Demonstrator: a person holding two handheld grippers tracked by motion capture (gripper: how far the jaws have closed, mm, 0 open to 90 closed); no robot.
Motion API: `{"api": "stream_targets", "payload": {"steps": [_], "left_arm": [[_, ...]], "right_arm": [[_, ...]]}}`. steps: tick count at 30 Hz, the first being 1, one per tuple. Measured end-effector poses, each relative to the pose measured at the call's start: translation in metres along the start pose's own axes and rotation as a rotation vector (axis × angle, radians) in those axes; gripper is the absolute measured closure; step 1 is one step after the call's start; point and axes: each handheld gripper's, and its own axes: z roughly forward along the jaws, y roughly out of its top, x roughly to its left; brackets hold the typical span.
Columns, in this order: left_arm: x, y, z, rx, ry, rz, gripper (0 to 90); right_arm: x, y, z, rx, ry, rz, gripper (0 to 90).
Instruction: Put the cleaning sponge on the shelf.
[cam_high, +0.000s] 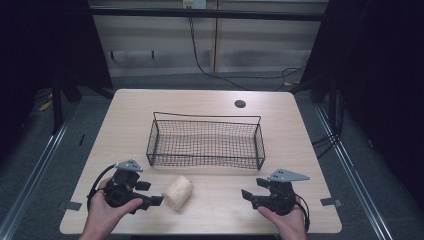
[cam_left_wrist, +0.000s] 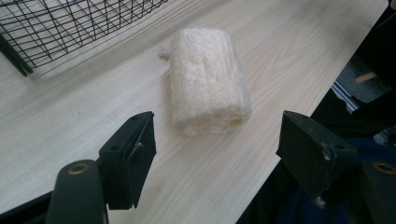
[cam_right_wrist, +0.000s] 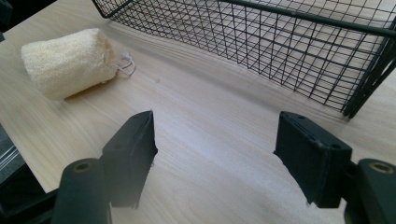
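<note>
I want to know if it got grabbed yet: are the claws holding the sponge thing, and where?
Nothing is held. The left gripper is open just short of the loofah; the right gripper is open over bare table.

**Light wood table, two things on it**

The table has a pale wood-grain top with rounded corners and a small dark round hole near the far edge. A black wire basket sits mid-table. A pale loofah lies on its side just in front of it, not touching.
</note>
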Motion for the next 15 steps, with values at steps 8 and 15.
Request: {"api": "stream_targets", "payload": {"steps": [8,15], "left_arm": [[0.000,0.015,0.007,0.071,0.001,-0.022,27.4],[-0.004,0.030,0.004,0.113,-0.003,0.013,26.2]], "right_arm": [[0.001,0.002,0.000,0.023,0.023,0.018,24.9],[0.006,0.003,0.001,0.042,0.016,-0.013,24.3]]}}
